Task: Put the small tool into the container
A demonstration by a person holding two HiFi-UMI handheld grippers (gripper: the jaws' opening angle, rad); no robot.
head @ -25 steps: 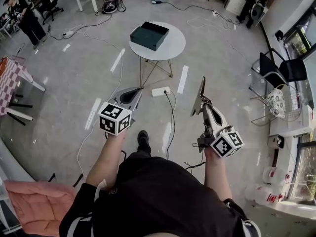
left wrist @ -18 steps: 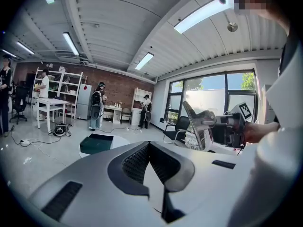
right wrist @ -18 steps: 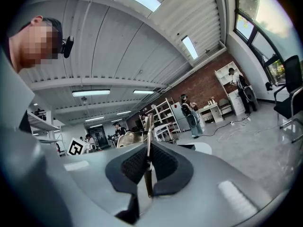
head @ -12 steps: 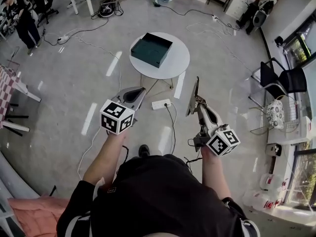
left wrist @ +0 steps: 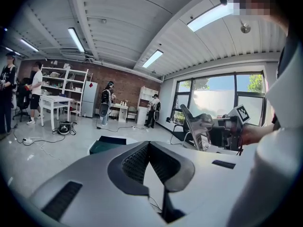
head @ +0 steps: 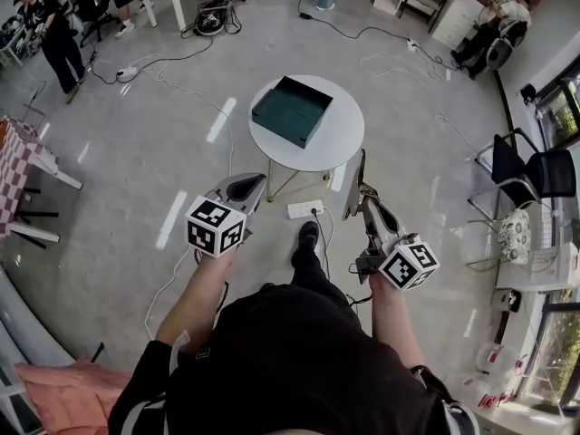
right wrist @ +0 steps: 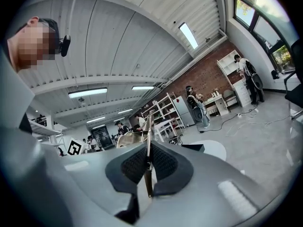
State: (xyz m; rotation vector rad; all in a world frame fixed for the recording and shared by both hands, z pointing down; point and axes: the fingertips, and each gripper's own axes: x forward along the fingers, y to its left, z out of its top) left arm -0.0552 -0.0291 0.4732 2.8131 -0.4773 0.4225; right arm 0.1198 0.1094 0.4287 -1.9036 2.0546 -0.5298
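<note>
The container (head: 292,110) is a dark green open box on a round white table (head: 340,139) ahead of me; it also shows in the left gripper view (left wrist: 106,144) and the right gripper view (right wrist: 193,147). My right gripper (head: 360,198) is held above the floor short of the table, shut on the small tool (head: 361,175), a thin flat metal strip that sticks up past the jaws. In the right gripper view the small tool (right wrist: 148,141) is clamped edge-on between the black pads (right wrist: 163,163). My left gripper (head: 245,184) is shut with nothing in it (left wrist: 147,145).
A white power strip (head: 304,209) and cables lie on the floor under the table's near side. The person's shoe (head: 308,236) is stepping forward. A black chair (head: 535,166) stands at the right. People stand at the far left (head: 54,34) and far right (head: 503,25).
The person has walked toward the table, so the table and container now lie closer. Both grippers keep the same pose, the right one still holding the tool.
</note>
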